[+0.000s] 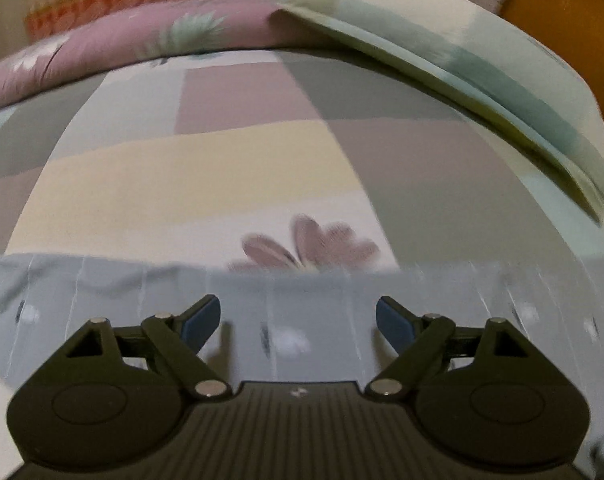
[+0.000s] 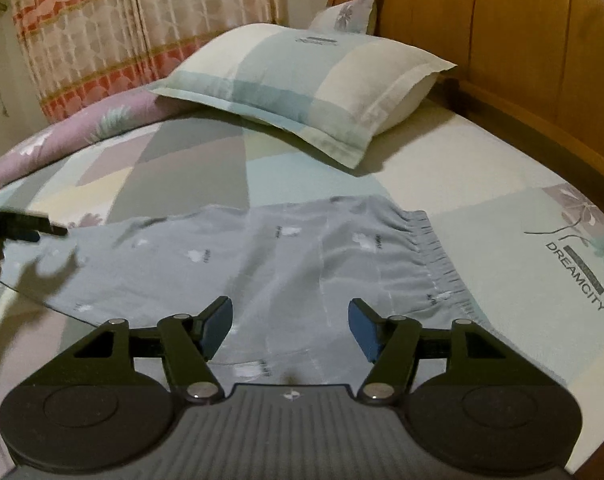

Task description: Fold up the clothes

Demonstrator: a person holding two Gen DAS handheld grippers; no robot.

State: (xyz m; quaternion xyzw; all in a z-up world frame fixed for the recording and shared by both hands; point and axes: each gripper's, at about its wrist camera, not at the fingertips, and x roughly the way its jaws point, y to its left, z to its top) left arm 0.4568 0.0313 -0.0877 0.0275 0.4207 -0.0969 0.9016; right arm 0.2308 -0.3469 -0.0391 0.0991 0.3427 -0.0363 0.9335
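Both grippers, left gripper (image 1: 297, 322) and right gripper (image 2: 289, 328), hover spread and empty over the trousers (image 2: 237, 264), whose length runs along the bed's (image 2: 502, 184) near edge.

The left wrist view is smeared by motion: the flower print (image 1: 306, 246) on the bedsheet and the pillow (image 1: 482, 80) edge are blurred. The grey trousers (image 2: 237, 264) are cut off at the left edge of the right wrist view, where the left tongs (image 2: 25, 226) are seen only as a dark blurred shape. The small print on the trousers cannot be read.
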